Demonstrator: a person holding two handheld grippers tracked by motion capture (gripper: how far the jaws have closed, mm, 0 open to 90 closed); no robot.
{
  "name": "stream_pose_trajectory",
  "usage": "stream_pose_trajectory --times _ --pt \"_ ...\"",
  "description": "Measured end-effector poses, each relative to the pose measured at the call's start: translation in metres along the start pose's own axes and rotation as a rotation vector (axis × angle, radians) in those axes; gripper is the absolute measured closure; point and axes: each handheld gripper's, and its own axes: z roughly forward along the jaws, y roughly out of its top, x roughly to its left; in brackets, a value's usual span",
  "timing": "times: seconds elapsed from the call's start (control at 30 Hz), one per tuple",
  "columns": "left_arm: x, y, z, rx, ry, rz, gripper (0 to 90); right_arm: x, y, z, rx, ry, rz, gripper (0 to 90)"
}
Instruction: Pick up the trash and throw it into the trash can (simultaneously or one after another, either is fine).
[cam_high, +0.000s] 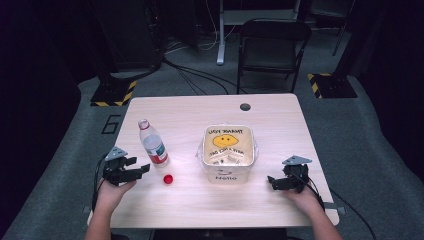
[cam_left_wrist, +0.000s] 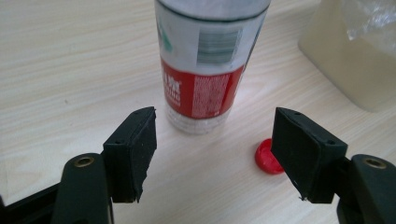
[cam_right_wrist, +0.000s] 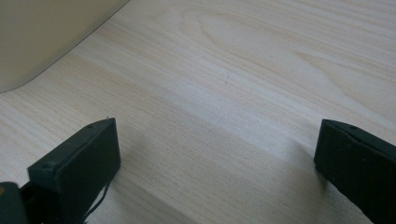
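Observation:
A clear plastic bottle (cam_high: 152, 145) with a red and white label stands uncapped on the left half of the table. Its red cap (cam_high: 168, 179) lies on the wood just to its right. My left gripper (cam_high: 140, 166) hovers open just left of the bottle's base, pointing at it. In the left gripper view the bottle (cam_left_wrist: 205, 70) stands beyond the jaws of my left gripper (cam_left_wrist: 215, 149), nothing sits between them, and the cap (cam_left_wrist: 266, 158) peeks out behind the right jaw. My right gripper (cam_high: 272, 182) rests open near the front right edge, its jaws (cam_right_wrist: 215, 158) over bare wood.
A pale square tub (cam_high: 228, 172), lined with a plastic bag that bears a yellow smiley, stands mid-table between the grippers; one corner of the tub (cam_right_wrist: 42, 32) shows in the right gripper view. A folding chair (cam_high: 272, 47) and cables lie beyond the wooden table (cam_high: 200, 112).

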Motion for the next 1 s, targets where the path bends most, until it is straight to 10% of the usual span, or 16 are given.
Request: stream_pose_trajectory --times 1.0 --pt "0.002 0.043 -0.003 -0.094 0.002 0.013 21.4 0.000 0.000 0.000 0.001 0.004 -0.001 0.0"
